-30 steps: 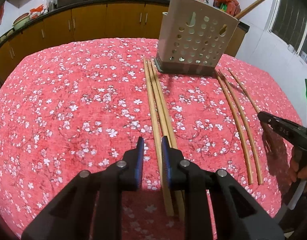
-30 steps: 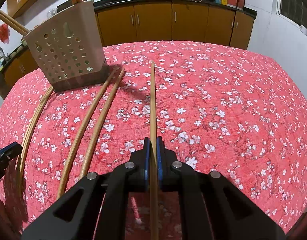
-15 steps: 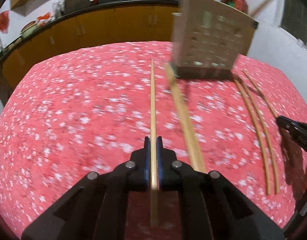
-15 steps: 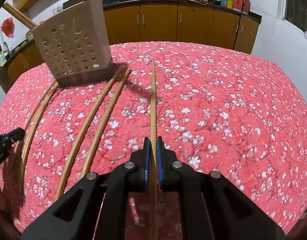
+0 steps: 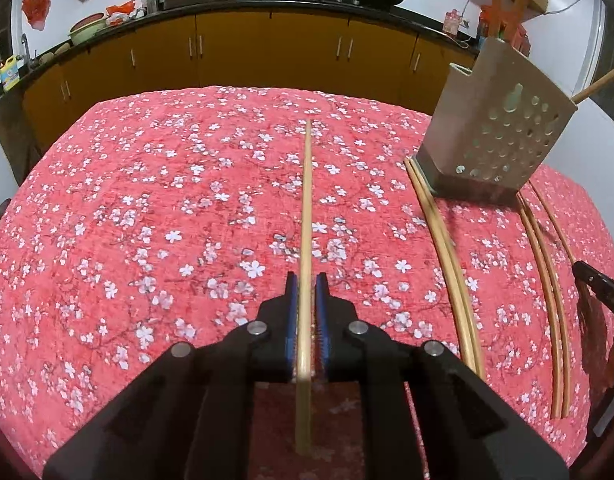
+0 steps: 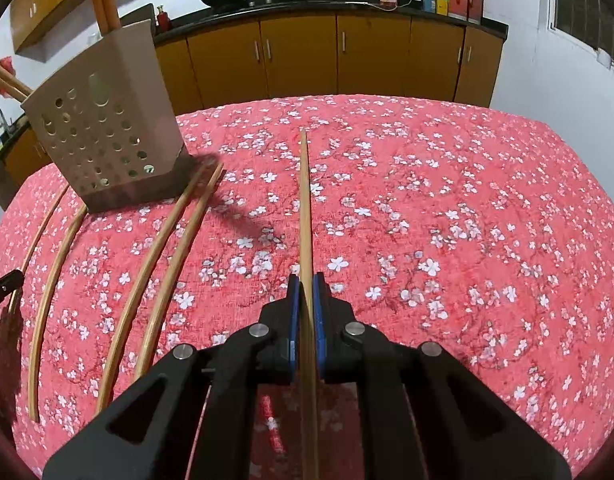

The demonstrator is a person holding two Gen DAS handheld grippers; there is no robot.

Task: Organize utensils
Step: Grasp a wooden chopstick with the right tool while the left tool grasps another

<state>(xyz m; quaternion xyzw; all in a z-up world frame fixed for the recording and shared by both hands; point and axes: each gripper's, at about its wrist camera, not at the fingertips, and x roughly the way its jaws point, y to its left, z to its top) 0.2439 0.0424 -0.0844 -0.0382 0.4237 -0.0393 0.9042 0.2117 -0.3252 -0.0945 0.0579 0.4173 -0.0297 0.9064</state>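
My left gripper (image 5: pixel 306 280) is shut on a wooden chopstick (image 5: pixel 306 216) that points forward above the red floral tablecloth. My right gripper (image 6: pixel 306 280) is shut on another chopstick (image 6: pixel 305 208), also held forward above the cloth. A beige perforated utensil holder (image 5: pixel 495 128) stands at the right in the left wrist view and at the left in the right wrist view (image 6: pixel 103 120), with chopsticks sticking out of its top. Two chopsticks (image 5: pixel 447 256) lie beside the holder, and further loose ones (image 5: pixel 547 280) lie farther right. In the right wrist view several loose chopsticks (image 6: pixel 159 264) lie left of my held one.
The table is covered by the red floral cloth (image 5: pixel 167 220). Yellow kitchen cabinets (image 5: pixel 267 56) with a dark counter, woks and bottles run behind it. The tip of the other gripper shows at the right edge (image 5: pixel 599 284) and at the left edge (image 6: pixel 3 286).
My left gripper closed on one chopstick from the trio, lifted it and swung left, so the holder now sits far right. My right gripper kept its chopstick and rose slightly.
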